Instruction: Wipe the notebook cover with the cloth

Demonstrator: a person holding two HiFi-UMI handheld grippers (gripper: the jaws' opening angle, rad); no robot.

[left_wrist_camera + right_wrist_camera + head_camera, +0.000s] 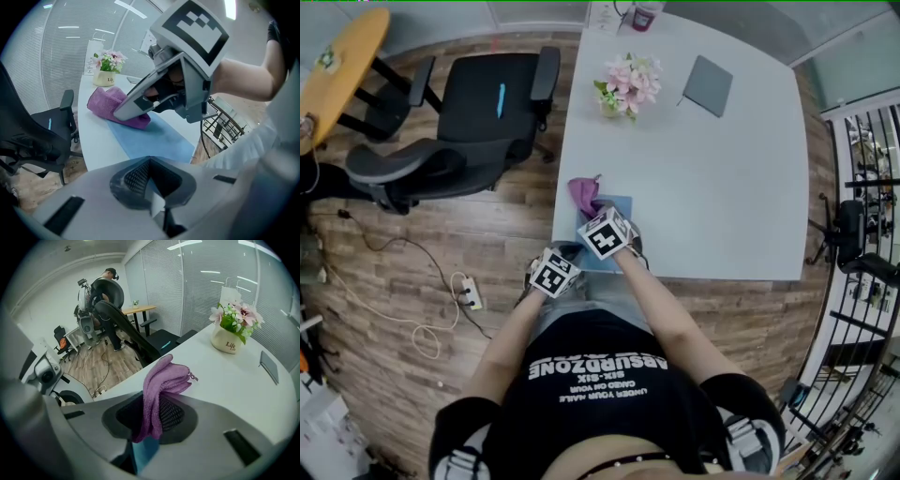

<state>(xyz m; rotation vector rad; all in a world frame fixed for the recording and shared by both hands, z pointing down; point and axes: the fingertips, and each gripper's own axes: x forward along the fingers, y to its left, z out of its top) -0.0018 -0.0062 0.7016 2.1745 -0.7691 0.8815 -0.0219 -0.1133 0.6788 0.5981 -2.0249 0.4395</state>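
White table (731,178), wood floor (412,272) — possibly glass partitions behind.

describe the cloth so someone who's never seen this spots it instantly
On the white table, find the blue notebook at the near edge. The cloth is the crumpled purple piece on its far end, pinched in the right tool; nothing else on the table is purple.
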